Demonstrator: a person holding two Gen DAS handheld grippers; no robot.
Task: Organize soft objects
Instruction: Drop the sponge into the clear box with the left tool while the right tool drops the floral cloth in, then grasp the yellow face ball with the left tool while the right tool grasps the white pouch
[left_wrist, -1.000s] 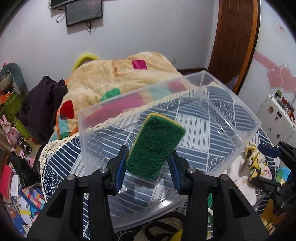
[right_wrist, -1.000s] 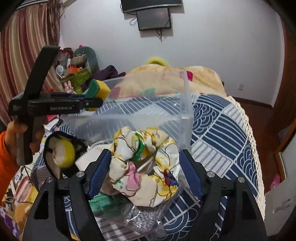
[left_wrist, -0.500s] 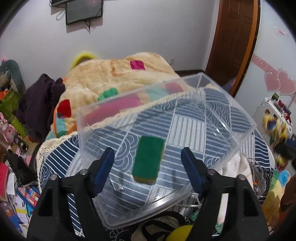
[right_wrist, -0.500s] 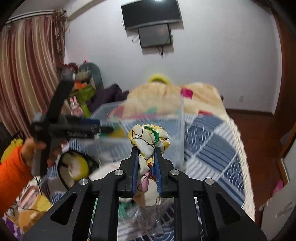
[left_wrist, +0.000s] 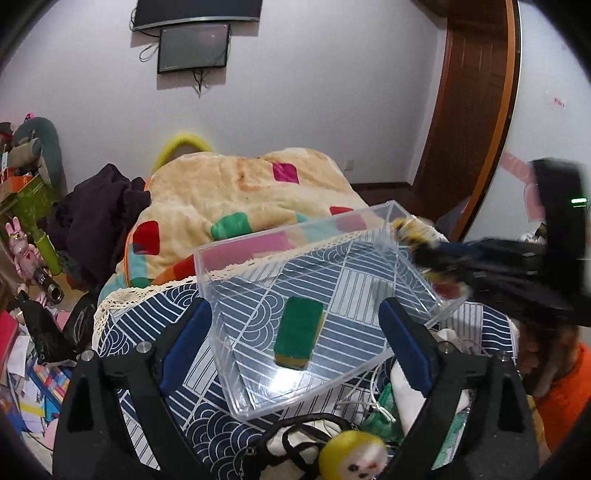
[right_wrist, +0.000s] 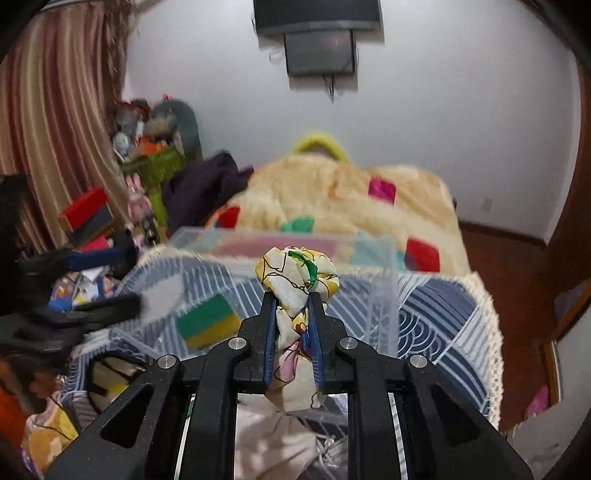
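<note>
On the floor of the clear rectangular plastic bin (left_wrist: 236, 254), green-and-yellow scouring sponge (left_wrist: 298, 336) now released, left gripper (left_wrist: 295, 332) opening wide and empty; above the near rim, floral fabric scrunchie (right_wrist: 295, 275) newly clamped in right gripper (right_wrist: 291, 314), next for deposit.
</note>
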